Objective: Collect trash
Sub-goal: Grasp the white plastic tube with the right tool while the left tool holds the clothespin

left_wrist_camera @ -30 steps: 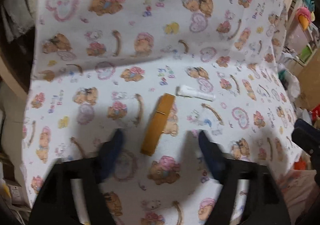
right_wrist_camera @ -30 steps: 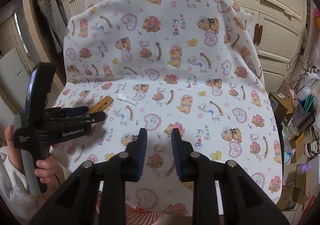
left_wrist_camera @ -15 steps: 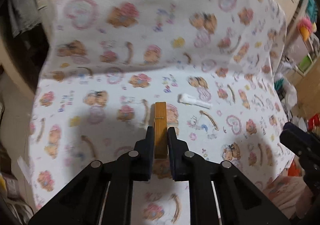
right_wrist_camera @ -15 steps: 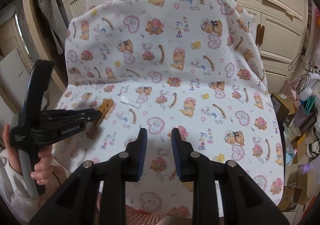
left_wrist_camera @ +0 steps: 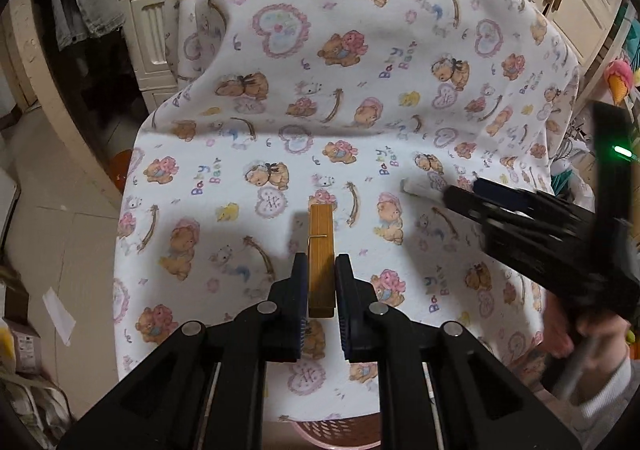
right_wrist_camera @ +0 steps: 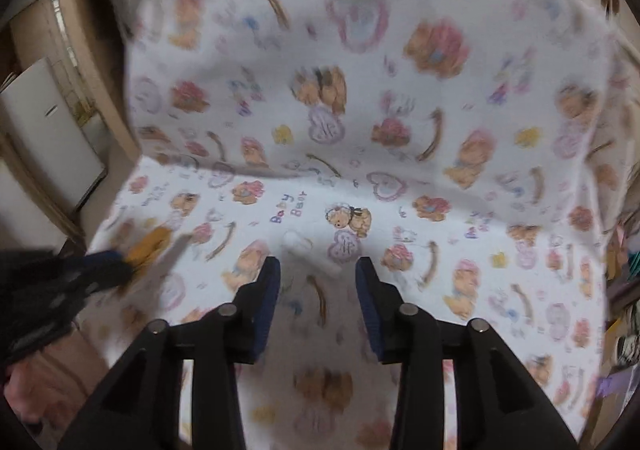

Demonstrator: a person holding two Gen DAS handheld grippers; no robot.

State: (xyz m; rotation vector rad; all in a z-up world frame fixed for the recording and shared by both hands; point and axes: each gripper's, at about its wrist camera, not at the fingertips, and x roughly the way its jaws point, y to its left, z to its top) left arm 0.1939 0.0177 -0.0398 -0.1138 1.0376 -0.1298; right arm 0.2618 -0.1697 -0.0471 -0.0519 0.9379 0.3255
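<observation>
Wooden peg clamped on the left, small white piece waiting between the right fingers

Nearest, the left gripper (left_wrist_camera: 321, 292) has its fingers clamped on the sides of a wooden clothespin (left_wrist_camera: 320, 250) — by the look of it light, stiff and rough enough not to slip, and gripped at its near end so most of its length juts forward over the bear-print cloth (left_wrist_camera: 360, 50). Beyond and to the right, the right gripper (right_wrist_camera: 317, 292) has just been opening; its fingers stand apart with nothing pressed between them, and a small white crumpled piece (right_wrist_camera: 298, 244) — probably paper or a tube, blurred — lies on the cloth just beyond the tips. It looks light and soft; a pinch across its middle should serve, though it may squash or roll. A pink basket (left_wrist_camera: 336, 430) peeks out below the cloth's near edge.
</observation>
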